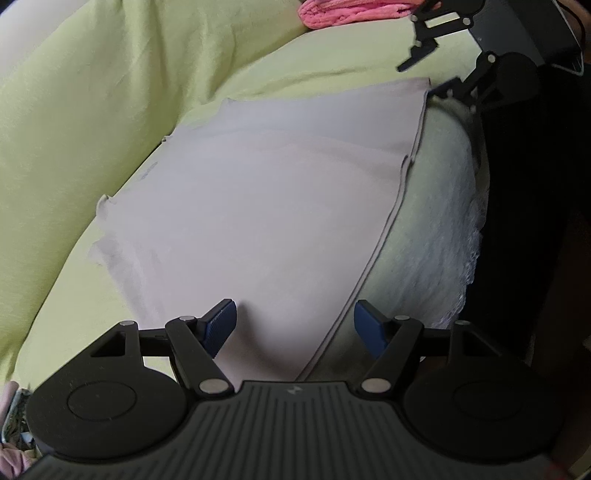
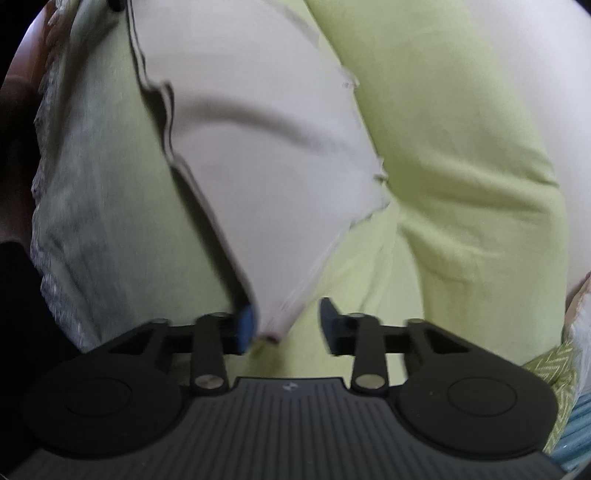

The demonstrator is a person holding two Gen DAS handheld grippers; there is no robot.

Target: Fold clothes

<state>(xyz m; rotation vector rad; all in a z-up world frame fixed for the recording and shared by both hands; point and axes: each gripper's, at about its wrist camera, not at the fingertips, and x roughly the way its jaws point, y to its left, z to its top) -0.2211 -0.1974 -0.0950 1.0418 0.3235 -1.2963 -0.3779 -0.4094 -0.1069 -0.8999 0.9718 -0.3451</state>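
A pale grey-beige garment lies spread flat on a light green cover. My left gripper is open, its blue pads straddling the garment's near hemmed corner, just above the cloth. My right gripper shows at the far end of the garment in the left wrist view. In the right wrist view the garment fills the middle and its corner hangs between my right gripper, which is open with its blue pad beside the cloth edge. Whether the pads touch the cloth I cannot tell.
A pink fuzzy cloth lies at the far end. White lace trim runs along the cover's edge, with a dark drop beyond it. A raised green cushion borders the other side. A patterned green fabric sits at the right.
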